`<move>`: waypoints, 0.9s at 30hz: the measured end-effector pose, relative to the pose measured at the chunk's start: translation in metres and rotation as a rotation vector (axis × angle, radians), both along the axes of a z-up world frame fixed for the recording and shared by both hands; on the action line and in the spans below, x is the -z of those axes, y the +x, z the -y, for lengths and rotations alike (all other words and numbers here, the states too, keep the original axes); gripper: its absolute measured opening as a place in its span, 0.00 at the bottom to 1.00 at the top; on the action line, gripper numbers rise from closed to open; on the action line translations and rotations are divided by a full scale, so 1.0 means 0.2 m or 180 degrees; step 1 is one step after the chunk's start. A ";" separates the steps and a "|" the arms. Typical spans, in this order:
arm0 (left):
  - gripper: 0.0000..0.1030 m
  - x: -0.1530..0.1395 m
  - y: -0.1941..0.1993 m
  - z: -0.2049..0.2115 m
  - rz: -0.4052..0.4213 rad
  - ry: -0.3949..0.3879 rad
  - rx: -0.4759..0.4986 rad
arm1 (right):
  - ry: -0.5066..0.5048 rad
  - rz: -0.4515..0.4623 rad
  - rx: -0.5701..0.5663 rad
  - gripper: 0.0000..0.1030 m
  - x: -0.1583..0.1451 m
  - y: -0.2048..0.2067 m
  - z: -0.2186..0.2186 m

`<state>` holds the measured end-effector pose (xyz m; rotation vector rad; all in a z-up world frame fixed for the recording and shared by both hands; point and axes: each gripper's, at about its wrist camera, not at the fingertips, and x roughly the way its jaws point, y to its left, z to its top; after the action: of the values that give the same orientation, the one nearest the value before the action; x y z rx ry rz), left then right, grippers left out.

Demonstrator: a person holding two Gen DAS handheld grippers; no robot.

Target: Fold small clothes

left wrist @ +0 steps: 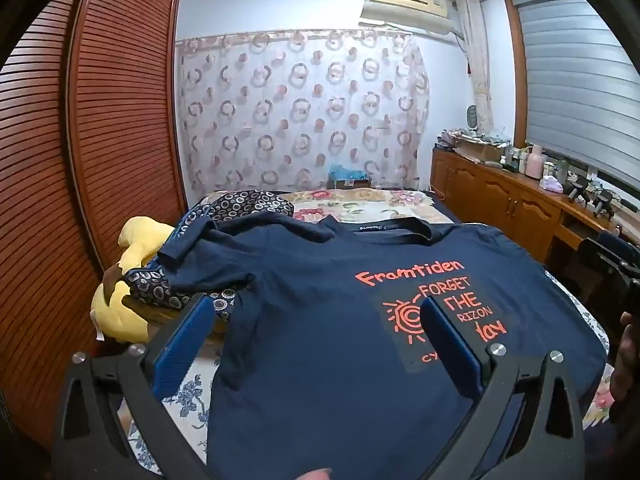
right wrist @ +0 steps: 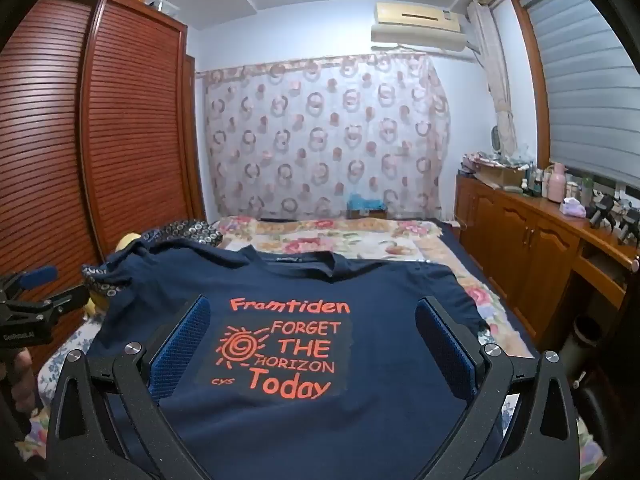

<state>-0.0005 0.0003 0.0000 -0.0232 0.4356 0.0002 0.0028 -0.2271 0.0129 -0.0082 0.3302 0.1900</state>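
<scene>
Lying on: the bed [right wrist: 360,240], under a floral quilt, carries a navy T-shirt [right wrist: 320,420] spread flat, front up, neckline toward the far wall.
T-shirt and jaws: the left gripper [left wrist: 316,332] hangs above the shirt's left half, jaws wide, one pad over the sleeve side and the other over the print; the right gripper [right wrist: 314,336] hangs above the chest, jaws wide, framing the print. Nothing is pinched by either.
Materials: soft knit shirt, one sleeve [left wrist: 192,252] rumpled; ribbed blue pads on black jaw arms.
Writing: orange print [right wrist: 280,352] reads "Framtiden FORGET THE HORIZON Today", with "cys" and a spiral sun; the neck label is too small to read.
Beside it: a dark circle-patterned cloth [left wrist: 248,204] and a yellow plush toy [left wrist: 132,280] at the shirt's left.
</scene>
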 end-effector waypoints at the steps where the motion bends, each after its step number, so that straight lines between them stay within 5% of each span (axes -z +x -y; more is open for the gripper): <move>1: 1.00 0.00 0.00 0.00 -0.0012 0.0007 -0.0009 | 0.0009 0.0038 0.0005 1.00 0.00 0.00 0.00; 27: 1.00 -0.01 -0.02 -0.02 -0.0009 0.0049 -0.0017 | -0.0036 0.0007 -0.0005 1.00 0.01 0.00 -0.01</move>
<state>-0.0037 0.0050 0.0012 -0.0093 0.4384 0.0087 0.0019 -0.2252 0.0117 -0.0199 0.3292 0.1895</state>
